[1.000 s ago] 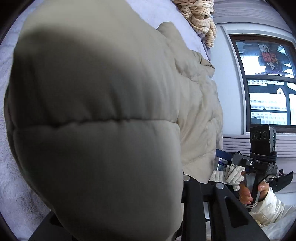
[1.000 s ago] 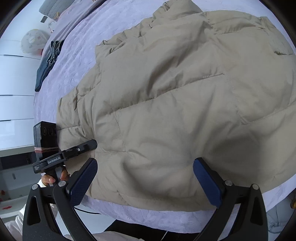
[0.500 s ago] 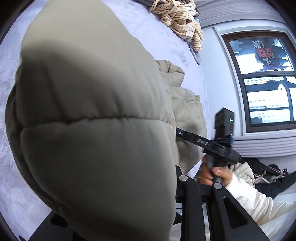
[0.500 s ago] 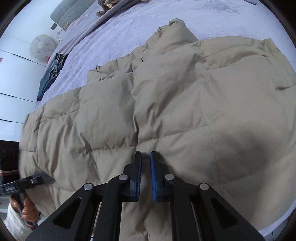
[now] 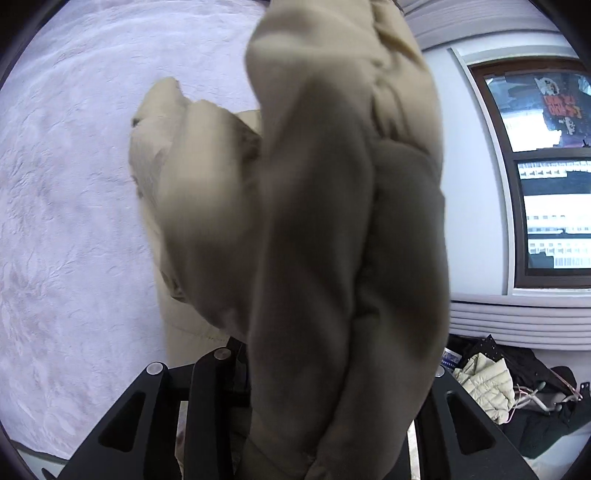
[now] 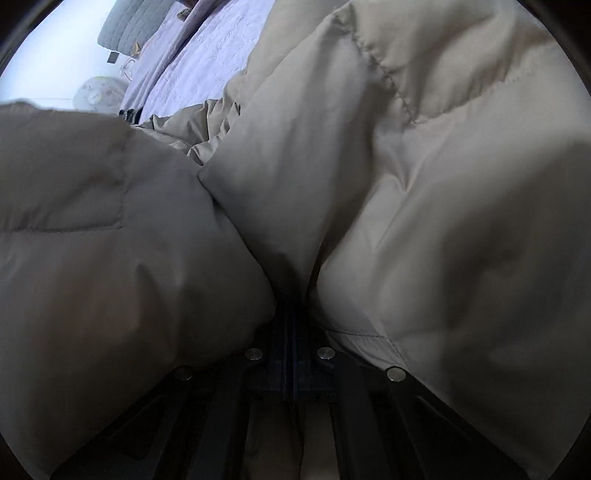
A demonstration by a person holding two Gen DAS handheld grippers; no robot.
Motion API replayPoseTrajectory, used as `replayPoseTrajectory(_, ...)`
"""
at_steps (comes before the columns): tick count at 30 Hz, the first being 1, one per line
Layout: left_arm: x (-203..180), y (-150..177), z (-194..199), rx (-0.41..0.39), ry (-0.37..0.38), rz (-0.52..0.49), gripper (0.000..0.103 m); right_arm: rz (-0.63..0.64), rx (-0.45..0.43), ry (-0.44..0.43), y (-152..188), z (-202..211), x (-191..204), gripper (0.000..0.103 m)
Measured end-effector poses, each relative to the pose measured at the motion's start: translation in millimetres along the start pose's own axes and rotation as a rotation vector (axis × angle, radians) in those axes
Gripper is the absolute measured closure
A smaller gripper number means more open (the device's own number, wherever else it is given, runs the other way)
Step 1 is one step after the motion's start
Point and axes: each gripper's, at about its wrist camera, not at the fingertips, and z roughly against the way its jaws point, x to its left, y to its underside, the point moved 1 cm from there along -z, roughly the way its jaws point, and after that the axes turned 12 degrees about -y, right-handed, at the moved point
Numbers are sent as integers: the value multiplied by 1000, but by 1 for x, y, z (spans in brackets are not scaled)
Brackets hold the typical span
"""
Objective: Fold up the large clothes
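Observation:
A beige puffer jacket (image 5: pixel 332 229) hangs in a thick bunch from my left gripper (image 5: pixel 325 365), which is shut on it above the lilac bed cover (image 5: pixel 66 221); the fabric hides the fingertips. A lower part of the jacket droops toward the bed on the left. In the right wrist view the jacket (image 6: pixel 424 166) fills the frame. My right gripper (image 6: pixel 291 325) is shut, its blue pads together in a crease of the jacket, with fabric bulging on both sides.
A window (image 5: pixel 546 177) is at the right, with a heap of clothes (image 5: pixel 487 384) on the floor below it. A grey pillow (image 6: pixel 133 26) and a dark garment (image 6: pixel 129 112) lie at the bed's far end.
My left gripper has risen and swung over the bed with the jacket hanging from it. My right gripper went from wide open to shut and sank into the jacket.

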Motion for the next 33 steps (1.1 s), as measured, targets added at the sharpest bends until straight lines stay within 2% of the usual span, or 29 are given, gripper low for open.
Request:
replayPoseTrajectory(3, -28, -3, -9, 31, -24, -49, 70, -9, -31, -49, 7, 33, -6, 103)
replayPoseTrajectory(7, -58, -6, -32, 90, 5, -101, 43, -23, -102, -84, 26, 87, -23, 100)
replayPoseTrajectory(9, -75, -8, -48, 112, 56, -122, 35, -49, -145, -86, 39, 113, -36, 99)
replayPoseTrajectory(12, -93, -11, -74, 138, 174, -158, 23, -100, -210, -96, 59, 144, -54, 99)
replayPoseTrajectory(14, -104, -15, -89, 142, 212, -206, 22, -131, -248, -93, 73, 160, -63, 99)
replayPoseTrajectory(16, -111, -22, -110, 122, 181, -248, 22, -160, -278, -75, 88, 174, -69, 99)
replayPoseTrajectory(18, -125, -16, -136, 103, 136, -296, 22, -182, -304, -43, 106, 190, -72, 99)
replayPoseTrajectory(20, -146, -21, -146, 86, 106, -333, 22, -175, -330, -21, 124, 206, -70, 87)
replayPoseTrajectory(22, -170, -33, -154, 69, 84, -360, 22, -141, -361, -20, 143, 226, -61, 21)
replayPoseTrajectory(25, -188, -30, -166, 48, 59, -392, 22, -90, -375, -103, 163, 245, -44, 19)
replayPoseTrajectory(26, -188, -27, -167, 44, 53, -399, 22, -72, -379, -140, 165, 250, -38, 19)
replayPoseTrajectory(27, -171, -21, -163, 40, 46, -407, 22, -55, -377, -168, 167, 252, -33, 19)
replayPoseTrajectory(28, -182, -19, -165, 34, 35, -414, 22, -40, -369, -187, 167, 255, -31, 19)
replayPoseTrajectory(29, -192, -17, -166, 29, 21, -423, 22, -26, -356, -189, 168, 251, -26, 18)
replayPoseTrajectory(30, -185, -11, -157, 20, 11, -432, 22, -24, -349, -176, 160, 249, -23, 18)
replayPoseTrajectory(31, -165, -12, -143, 2, 11, -442, 22, -31, -343, -152, 153, 241, -23, 19)
replayPoseTrajectory(32, -162, -12, -132, -27, 23, -450, 22, -41, -337, -126, 147, 237, -20, 19)
replayPoseTrajectory(33, -149, -12, -116, -67, 33, -458, 22, -63, -333, -71, 137, 229, -21, 19)
